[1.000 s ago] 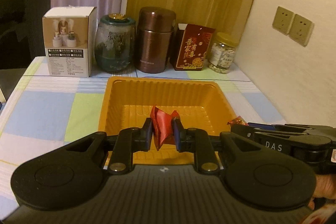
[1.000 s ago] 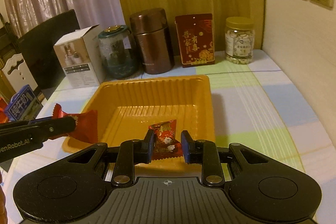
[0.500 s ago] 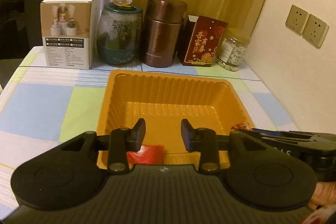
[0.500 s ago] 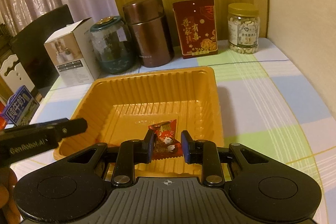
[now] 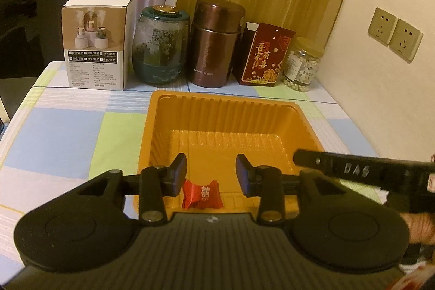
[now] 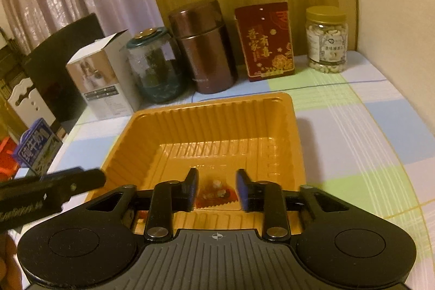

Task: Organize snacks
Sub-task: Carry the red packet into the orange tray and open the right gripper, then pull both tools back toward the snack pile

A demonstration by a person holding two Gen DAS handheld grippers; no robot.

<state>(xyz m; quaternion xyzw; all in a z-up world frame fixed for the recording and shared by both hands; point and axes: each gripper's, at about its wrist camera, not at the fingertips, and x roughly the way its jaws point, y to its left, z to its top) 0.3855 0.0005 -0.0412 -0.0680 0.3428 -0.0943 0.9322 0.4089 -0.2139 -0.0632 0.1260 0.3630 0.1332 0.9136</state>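
In the left wrist view, the left gripper (image 5: 211, 174) is spread wide and holds nothing; a red wrapped candy (image 5: 202, 194) lies in the orange tray (image 5: 152, 127) near its front wall. In the right wrist view, the right gripper (image 6: 215, 190) is likewise released above a blurred second candy (image 6: 216, 190) on the tray floor. Both look light, crinkly and slippery; pinch across the body.

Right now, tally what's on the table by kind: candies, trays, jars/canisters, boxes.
Candies in the tray: 2, a red candy and a patterned candy
Trays: 1, orange tray
Jars/canisters: 3, green jar, brown canister, nut jar
Boxes: 2, white box, red box
Total: 8
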